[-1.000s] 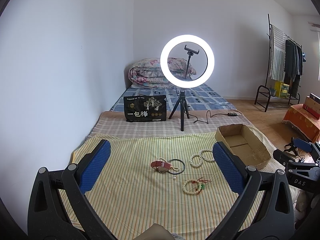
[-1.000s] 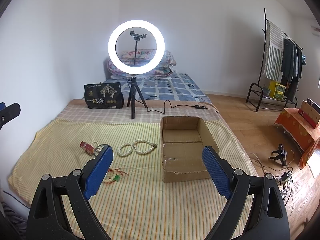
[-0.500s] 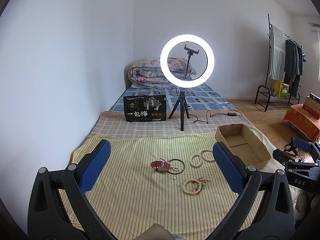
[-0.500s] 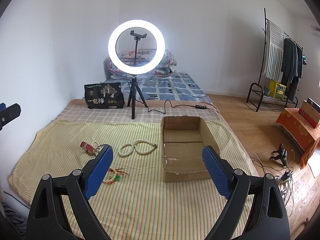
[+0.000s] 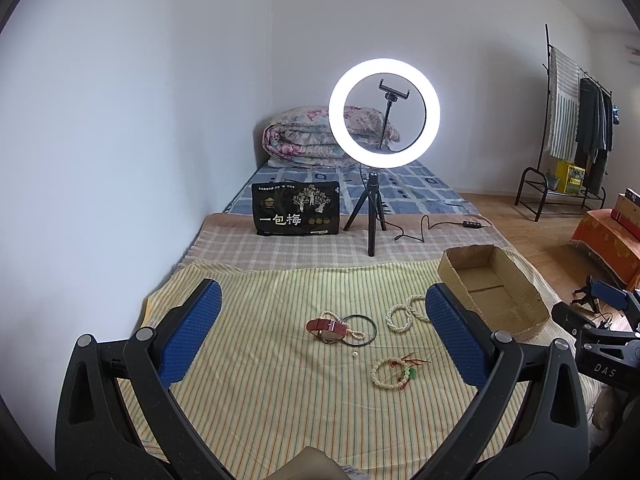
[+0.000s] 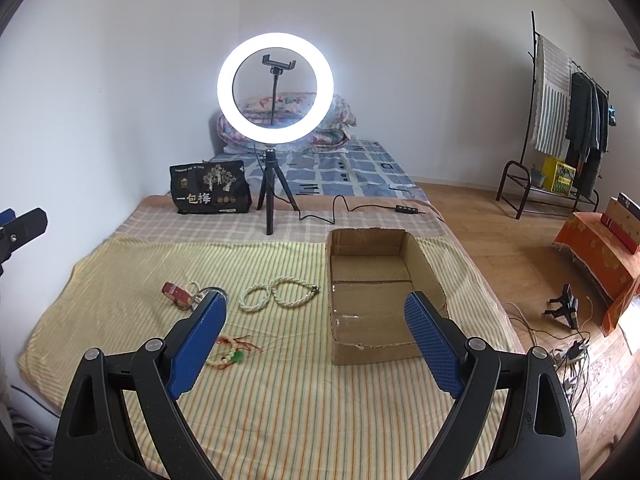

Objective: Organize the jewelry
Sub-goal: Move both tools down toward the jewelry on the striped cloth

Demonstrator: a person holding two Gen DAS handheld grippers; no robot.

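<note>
Jewelry lies on a yellow striped cloth [image 5: 260,380]: a red-strap watch [image 5: 328,328], a dark green bangle [image 5: 361,329], a white pearl necklace [image 5: 404,314], a bead bracelet with red cord [image 5: 394,374] and one loose pearl [image 5: 354,355]. An open, empty cardboard box [image 6: 380,292] stands to their right. My left gripper [image 5: 322,320] is open and empty, held above the cloth short of the jewelry. My right gripper [image 6: 316,324] is open and empty, held near the box's front; the pearl necklace [image 6: 278,294] and the watch [image 6: 176,292] lie ahead to its left.
A lit ring light on a tripod [image 5: 376,208] and a black printed bag [image 5: 296,209] stand behind the cloth, with a cable [image 6: 360,210] trailing right. A folded quilt [image 5: 304,140] lies at the wall. A clothes rack [image 6: 560,128] and wires [image 6: 568,344] are on the floor at right.
</note>
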